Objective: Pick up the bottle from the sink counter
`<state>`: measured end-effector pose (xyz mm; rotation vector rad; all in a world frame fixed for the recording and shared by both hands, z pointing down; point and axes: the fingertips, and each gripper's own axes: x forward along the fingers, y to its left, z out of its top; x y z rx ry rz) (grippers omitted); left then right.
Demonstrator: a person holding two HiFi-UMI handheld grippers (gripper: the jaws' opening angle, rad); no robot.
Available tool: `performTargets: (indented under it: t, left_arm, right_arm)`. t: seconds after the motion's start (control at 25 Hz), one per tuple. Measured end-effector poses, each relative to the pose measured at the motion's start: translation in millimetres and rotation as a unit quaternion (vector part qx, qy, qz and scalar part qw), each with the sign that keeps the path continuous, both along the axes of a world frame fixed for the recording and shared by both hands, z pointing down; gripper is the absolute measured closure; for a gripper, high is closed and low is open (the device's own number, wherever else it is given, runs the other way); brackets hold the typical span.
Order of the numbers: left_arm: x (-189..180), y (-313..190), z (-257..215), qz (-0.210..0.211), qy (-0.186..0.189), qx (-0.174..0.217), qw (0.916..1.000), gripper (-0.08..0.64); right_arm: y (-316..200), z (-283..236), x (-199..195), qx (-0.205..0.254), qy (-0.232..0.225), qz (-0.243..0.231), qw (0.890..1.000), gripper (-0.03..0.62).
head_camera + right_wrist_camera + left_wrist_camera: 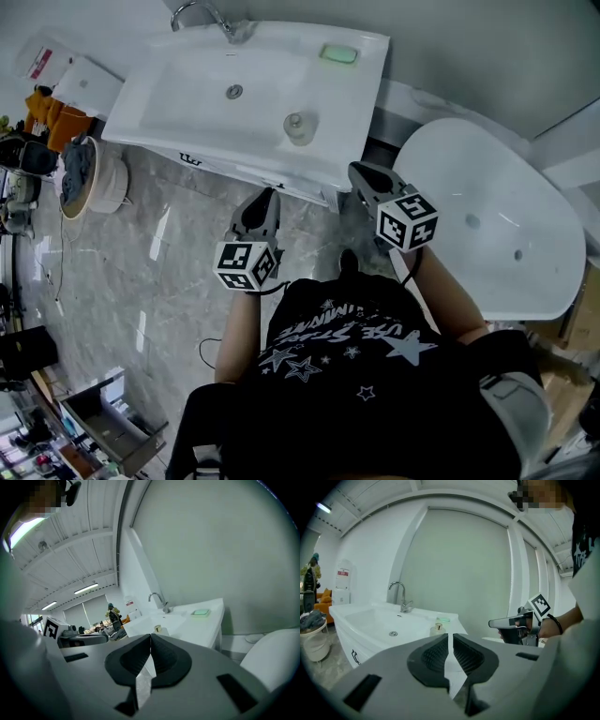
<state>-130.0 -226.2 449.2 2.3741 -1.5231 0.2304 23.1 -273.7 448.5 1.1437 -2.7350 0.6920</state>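
Two grippers hover in front of the sink and neither one holds anything. Starting far left in the head view, a round white tub (111, 187) with a dark cloth in it sits on the grey marbled floor (178, 281), just beside the corner of the white surface (361, 103). Moving along, the chrome faucet (202, 13) curves over the back of the basin (202, 80), and the drain (234, 91) sits in the middle of the bowl. Next comes the left gripper (269, 195), held over the floor with its tips pointing at the front edge of the surface. Its own view shows the jaws clenched, the dark pads meeting along a thin seam with nothing between them. On to the bottle (299, 127): small, pale and round-shouldered, it stands upright on the surface just right of the basin and clear of both grippers. The left gripper view finds the same bottle (436, 629) straight ahead above the jaws. A green soap dish (338, 53) lies further back, near the right rear corner. The right gripper (356, 170) is held off the surface's right front corner, jaws pressed together and empty too. Far right, a large white oval fixture (487, 216) fills the corner.
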Motion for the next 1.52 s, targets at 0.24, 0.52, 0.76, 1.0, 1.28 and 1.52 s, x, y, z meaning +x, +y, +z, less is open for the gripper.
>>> performTargets:
  t: [0.24,0.52,0.76,1.0,1.28,1.52]
  left_arm:
    - [17,-29,11,0.015,-0.012,-0.019,0.9996,0.404]
    - [8,-66,25,0.002,-0.016,-0.023,0.9996,0.24]
    - [9,-99,45,0.036,-0.034,-0.044,0.9978,0.209]
    - [19,-138,67,0.082,-0.048,-0.068,0.9931,0.2]
    - [31,-170,92,0.124,-0.074,-0.1,0.9845,0.19]
    - [37,-186,109,0.145,-0.084,-0.119,0.9786,0.19]
  right_arm:
    - [-26,9,17,-0.015,-0.007,0.012,1.0,0.585]
    - [-39,20,14,-0.029,0.001,0.028,0.999,0.584]
    - [-59,24,15,-0.035,0.007,0.069,0.997,0.586]
    - [-81,31,21,-0.042,0.007,0.112,0.993,0.584]
    - [-102,43,25,-0.054,-0.002,0.149,0.987,0.584]
    - [-120,48,28,-0.057,-0.008,0.172,0.984,0.584]
